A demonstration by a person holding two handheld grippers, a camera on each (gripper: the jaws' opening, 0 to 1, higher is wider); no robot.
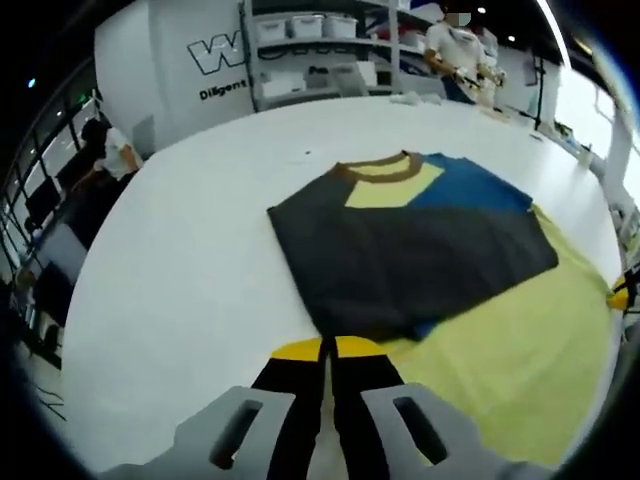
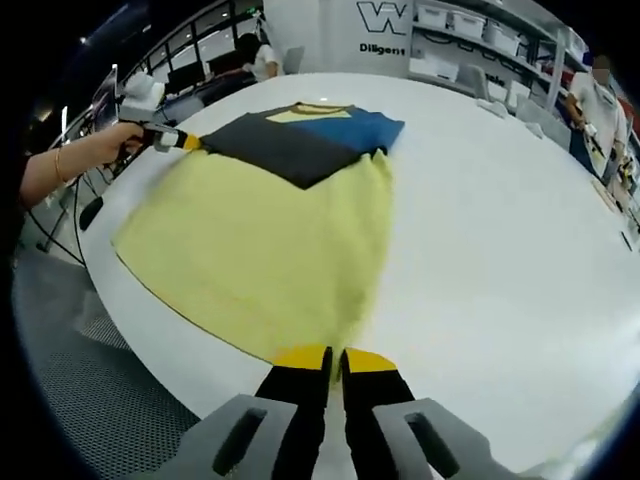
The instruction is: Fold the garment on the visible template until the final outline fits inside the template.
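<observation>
1. Garment (image 1: 420, 255): a T-shirt with dark grey, blue and yellow panels and a brown collar lies flat on the white counter (image 1: 190, 260). In the right gripper view the shirt (image 2: 270, 225) spreads from a dark folded section at the far end to a broad yellow area reaching the near counter edge.
2. Fold state: in the left gripper view the dark section lies over the yellow fabric, so at least one fold appears to be made. No template outline can be made out in either view, so fit cannot be judged.
3. Left tongs (image 1: 328, 352): the yellow-tipped jaws are pressed together at the near edge of the dark panel. Whether cloth is pinched between them cannot be told.
4. Right tongs (image 2: 334, 362): the jaws are pressed together at the yellow hem nearest the counter edge, probably pinching it, though the grip is not clearly shown.
5. Placement rationale: the two tools sit at opposite ends of the shirt, a position suited to lifting one end over the other.
6. Other gripper: in the right gripper view a hand (image 2: 100, 150) holds the left tool at the far corner.
</observation>
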